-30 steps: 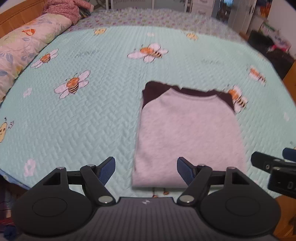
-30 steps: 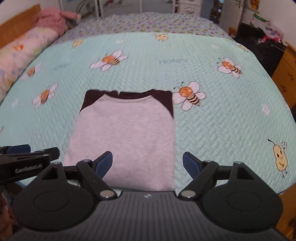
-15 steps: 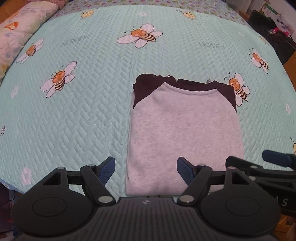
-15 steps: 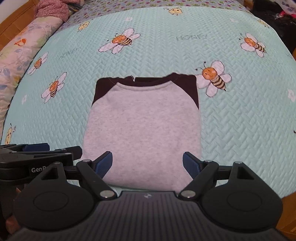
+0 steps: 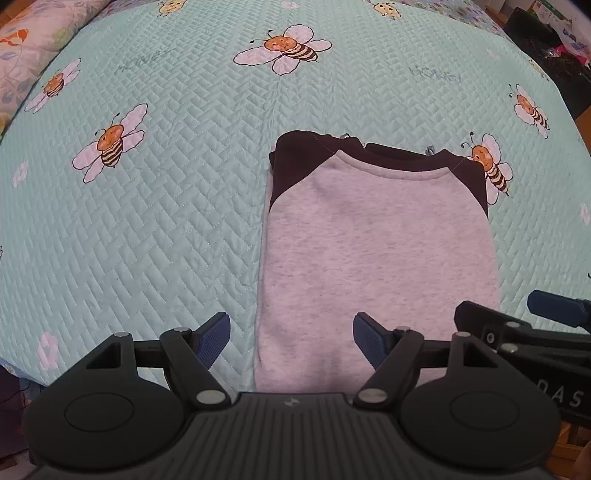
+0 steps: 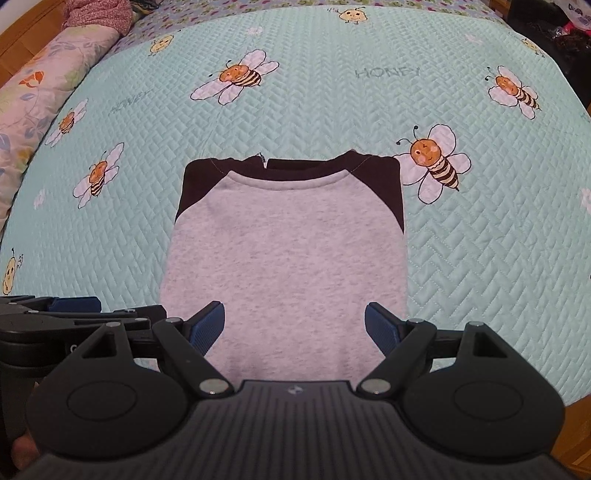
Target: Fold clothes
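A grey sweatshirt (image 5: 376, 251) (image 6: 288, 251) with dark shoulders lies folded into a rectangle on the mint bee-print quilt (image 5: 166, 206) (image 6: 480, 251), collar at the far end. My left gripper (image 5: 291, 341) hovers open over the shirt's near left corner, nothing between its blue pads. My right gripper (image 6: 294, 328) hangs open over the near right part of the hem, also empty. Each gripper shows at the edge of the other's view: the right gripper (image 5: 517, 328) and the left gripper (image 6: 74, 314).
A floral pillow (image 6: 40, 96) lies along the bed's left side with a pink garment (image 6: 96, 14) at its far end. Dark clutter (image 5: 546, 44) stands beyond the bed's far right. The bed's near edge (image 5: 22, 373) runs just under the grippers.
Both grippers have come forward over the bed and tipped further down, so the shirt now looms larger and its near hem lies under the fingers. Jaws unchanged.
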Available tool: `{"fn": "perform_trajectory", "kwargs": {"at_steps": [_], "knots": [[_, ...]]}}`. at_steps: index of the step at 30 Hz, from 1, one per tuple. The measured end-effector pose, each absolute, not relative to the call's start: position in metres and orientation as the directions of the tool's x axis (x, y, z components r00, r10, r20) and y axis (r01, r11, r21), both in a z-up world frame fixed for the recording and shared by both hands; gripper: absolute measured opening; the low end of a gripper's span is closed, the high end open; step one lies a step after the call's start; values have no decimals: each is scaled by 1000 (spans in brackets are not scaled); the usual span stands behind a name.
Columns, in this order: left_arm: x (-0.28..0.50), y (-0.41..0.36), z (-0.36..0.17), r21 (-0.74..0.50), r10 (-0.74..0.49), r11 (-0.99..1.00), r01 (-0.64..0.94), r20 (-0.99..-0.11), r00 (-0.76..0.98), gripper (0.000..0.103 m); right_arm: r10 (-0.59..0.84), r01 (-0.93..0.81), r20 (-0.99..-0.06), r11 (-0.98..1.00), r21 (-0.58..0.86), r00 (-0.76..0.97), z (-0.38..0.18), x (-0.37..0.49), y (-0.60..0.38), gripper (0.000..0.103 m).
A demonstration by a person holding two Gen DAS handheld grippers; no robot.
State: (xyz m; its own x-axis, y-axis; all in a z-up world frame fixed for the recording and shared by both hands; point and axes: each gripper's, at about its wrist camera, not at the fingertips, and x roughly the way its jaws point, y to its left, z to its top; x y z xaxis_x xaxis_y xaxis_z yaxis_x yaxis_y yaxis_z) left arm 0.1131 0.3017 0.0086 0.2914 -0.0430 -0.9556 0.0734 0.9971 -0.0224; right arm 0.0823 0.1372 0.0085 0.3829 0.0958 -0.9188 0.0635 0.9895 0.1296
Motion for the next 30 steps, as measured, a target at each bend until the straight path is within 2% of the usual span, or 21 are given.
{"fn": "perform_trajectory", "kwargs": {"at_steps": [20,30], "knots": [[107,300,16,10,-15,997,75,-945,326,76,122,82,-910,982,167,396,13,79,137,84],[97,300,23,-12,-40,997,80,-933,356,76,163,99,-898,970,221,410,17,68,134,84]]}}
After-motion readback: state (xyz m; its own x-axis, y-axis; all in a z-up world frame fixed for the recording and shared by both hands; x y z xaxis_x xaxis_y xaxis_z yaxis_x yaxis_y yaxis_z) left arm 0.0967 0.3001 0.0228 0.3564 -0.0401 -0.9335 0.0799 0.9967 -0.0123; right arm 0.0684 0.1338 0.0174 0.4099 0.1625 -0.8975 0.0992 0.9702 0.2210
